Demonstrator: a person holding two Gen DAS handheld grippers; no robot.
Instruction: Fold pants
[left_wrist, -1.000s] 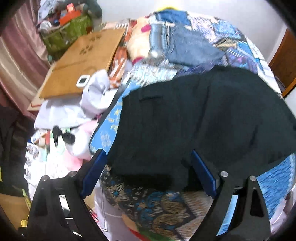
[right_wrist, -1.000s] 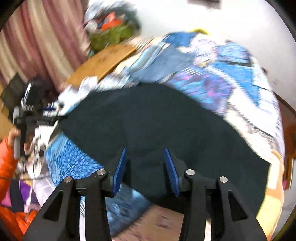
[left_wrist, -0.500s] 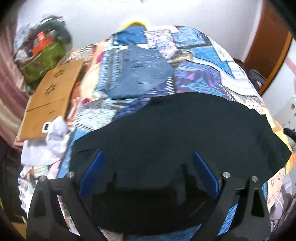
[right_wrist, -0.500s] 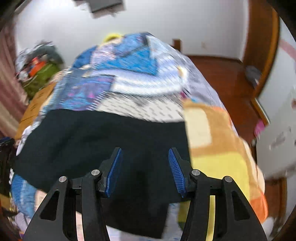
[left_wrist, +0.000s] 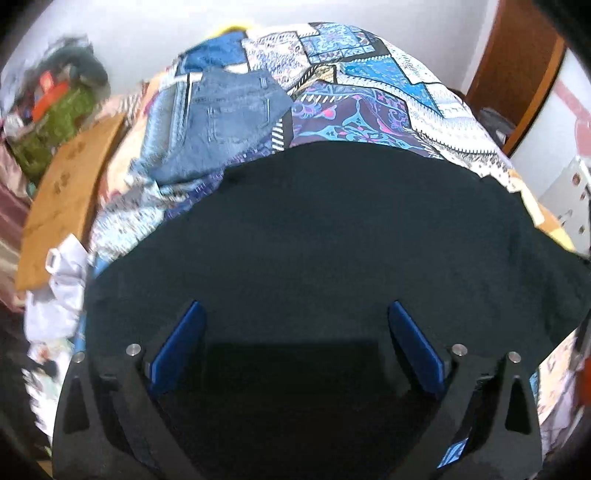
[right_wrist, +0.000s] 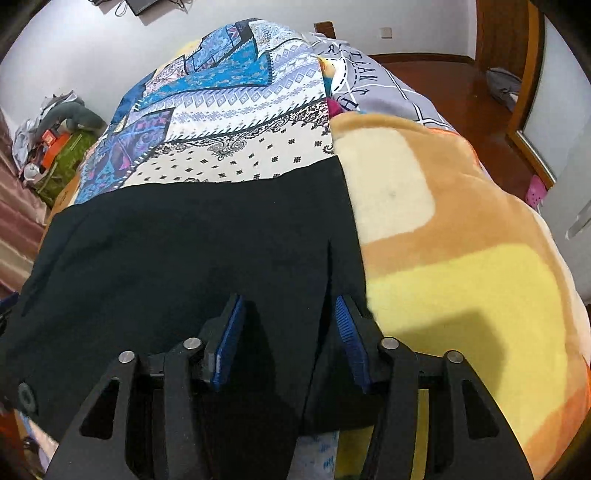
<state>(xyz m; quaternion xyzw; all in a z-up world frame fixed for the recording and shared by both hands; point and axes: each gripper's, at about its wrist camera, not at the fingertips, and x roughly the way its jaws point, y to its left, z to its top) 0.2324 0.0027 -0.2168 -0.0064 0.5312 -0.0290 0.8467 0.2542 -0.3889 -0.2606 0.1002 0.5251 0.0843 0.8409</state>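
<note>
Your left gripper (left_wrist: 293, 339) hung over the black pants (left_wrist: 332, 240) with its blue pads (left_wrist: 181, 345) spread as wide as they go, the jaws having just been opening further; nothing was pinched between them, and only dark cloth showed in the gap. Whether the fingertips touched the fabric could not be told.

Your right gripper (right_wrist: 288, 334) pointed down at the end of the same pants (right_wrist: 184, 251), beside a vertical slit or seam in the cloth. Its jaws had just been closing and stood partly apart, with the black fabric showing between the ribbed blue pads (right_wrist: 347, 343); the pads did not press on it.

The pants lay flat across the near part of the bed, on a patchwork bedspread (right_wrist: 229, 122) of blue, white and purple prints, their end edge against an orange and yellow fleece blanket (right_wrist: 461, 258). A folded pair of blue jeans (left_wrist: 225, 122) lay farther up the bed, apart from the pants.

Large letters ran along a dashed curve on the grey checked sheet (right_wrist: 391, 85) beyond the blanket; they could not be read with certainty. A brown cardboard sheet (left_wrist: 62, 192) lay off the bed's left side.
</note>
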